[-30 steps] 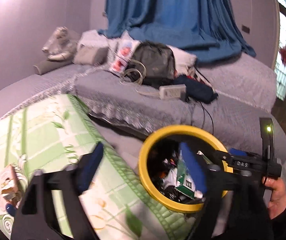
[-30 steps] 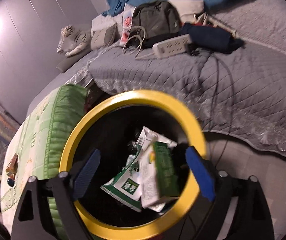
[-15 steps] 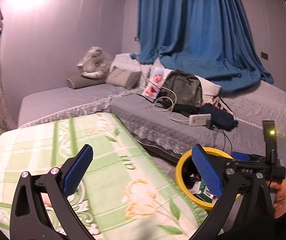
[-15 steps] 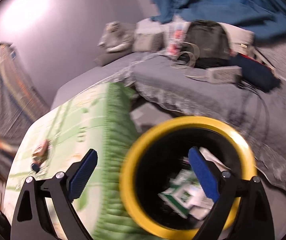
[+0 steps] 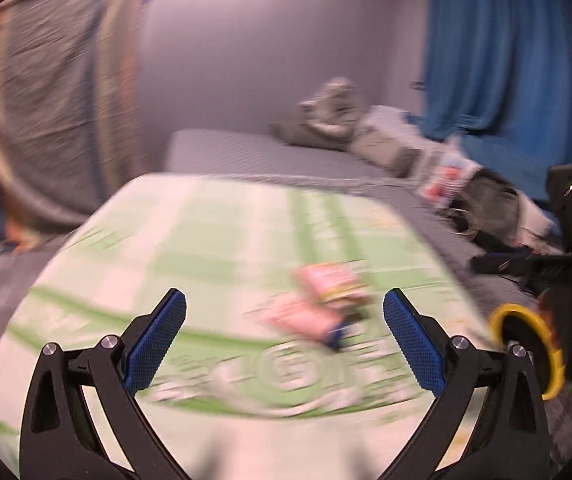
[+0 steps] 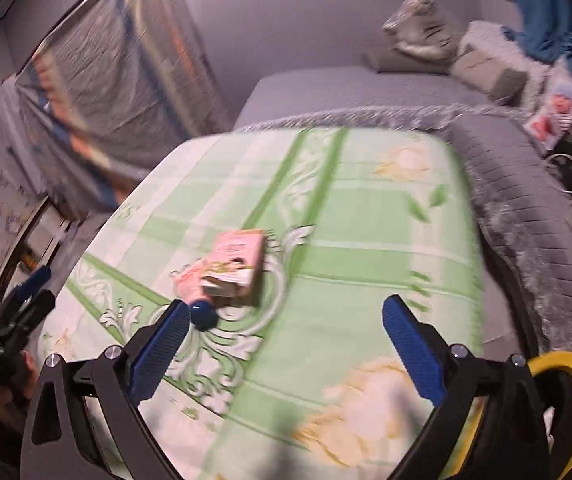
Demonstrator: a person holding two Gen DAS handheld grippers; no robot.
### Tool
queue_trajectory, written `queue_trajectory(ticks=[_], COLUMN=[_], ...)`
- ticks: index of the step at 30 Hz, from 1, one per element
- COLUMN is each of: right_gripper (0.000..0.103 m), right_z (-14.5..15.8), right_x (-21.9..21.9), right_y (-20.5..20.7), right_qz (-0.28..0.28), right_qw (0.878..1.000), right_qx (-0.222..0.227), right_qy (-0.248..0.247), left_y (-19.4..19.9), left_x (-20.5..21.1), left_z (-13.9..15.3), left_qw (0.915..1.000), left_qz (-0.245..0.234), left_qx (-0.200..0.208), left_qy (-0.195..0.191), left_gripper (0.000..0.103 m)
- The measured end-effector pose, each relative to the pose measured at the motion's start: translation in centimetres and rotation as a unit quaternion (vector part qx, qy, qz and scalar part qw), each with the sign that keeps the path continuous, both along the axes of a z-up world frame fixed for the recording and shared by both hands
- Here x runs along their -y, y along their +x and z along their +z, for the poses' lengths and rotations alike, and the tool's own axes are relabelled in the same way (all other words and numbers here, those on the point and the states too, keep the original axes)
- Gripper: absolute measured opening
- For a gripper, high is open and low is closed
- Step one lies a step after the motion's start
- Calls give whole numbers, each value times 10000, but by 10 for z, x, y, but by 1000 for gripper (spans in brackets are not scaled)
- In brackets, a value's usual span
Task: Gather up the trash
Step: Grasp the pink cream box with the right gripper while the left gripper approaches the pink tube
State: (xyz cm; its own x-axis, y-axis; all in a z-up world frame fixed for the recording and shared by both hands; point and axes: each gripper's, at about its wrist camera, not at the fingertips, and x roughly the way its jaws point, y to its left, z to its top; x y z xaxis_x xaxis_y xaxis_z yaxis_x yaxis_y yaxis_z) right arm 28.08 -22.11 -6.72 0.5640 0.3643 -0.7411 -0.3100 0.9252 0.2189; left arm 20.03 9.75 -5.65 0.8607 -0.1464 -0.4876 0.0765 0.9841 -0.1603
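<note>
A pink carton (image 6: 234, 265) lies on the green patterned table cloth (image 6: 357, 240), with a small blue round object (image 6: 202, 316) beside it. In the blurred left wrist view the pink carton (image 5: 325, 292) lies ahead, between the fingers. My left gripper (image 5: 284, 338) is open and empty above the table. My right gripper (image 6: 284, 340) is open and empty, the carton ahead and to its left. The yellow-rimmed trash bin (image 6: 565, 396) stands at the table's right edge; it also shows in the left wrist view (image 5: 525, 348).
A grey quilted bed (image 6: 525, 184) runs behind and right of the table, with pillows (image 6: 485, 68), a dark bag (image 5: 493, 196) and a blue curtain (image 5: 505, 60). A plastic-wrapped frame (image 6: 118, 88) leans on the left wall.
Both grippers have swung left from above the bin to over the table. The pink carton now lies in front of them. The bin has shifted to the right edge of both views.
</note>
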Motion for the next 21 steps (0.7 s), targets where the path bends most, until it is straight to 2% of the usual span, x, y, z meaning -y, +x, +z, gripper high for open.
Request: queue_trajectory(ticks=[4,8,10,15,21], right_gripper=[93,93,93,93,73], right_z=[-12,-34,-51,-83,-101], right_x=[-50,-89,-104,-126,-137], right_y=[38,73,93,115,117], right_qz=[380,485,457,319,405], right_qw=[9980,9933,9891,9814,9762], right_qx=[-502,-988,-1273,-1584,-1722], right_qy=[20,-349,-585,-1035,-1256], left_y=[-8,-13,-12,-6,1], left_x=[-52,-74,-75,-50,-31], left_z=[-23,-37,-40,-44,-46], left_qw=[9975,9951,9953,9970,9977], left_qz=[610,753,668,281,-188], left_qx=[-356,-543,-580,-643,-651], left_qy=[-61,-332,-402,-313,91], left_gripper=[95,95,95,95,95])
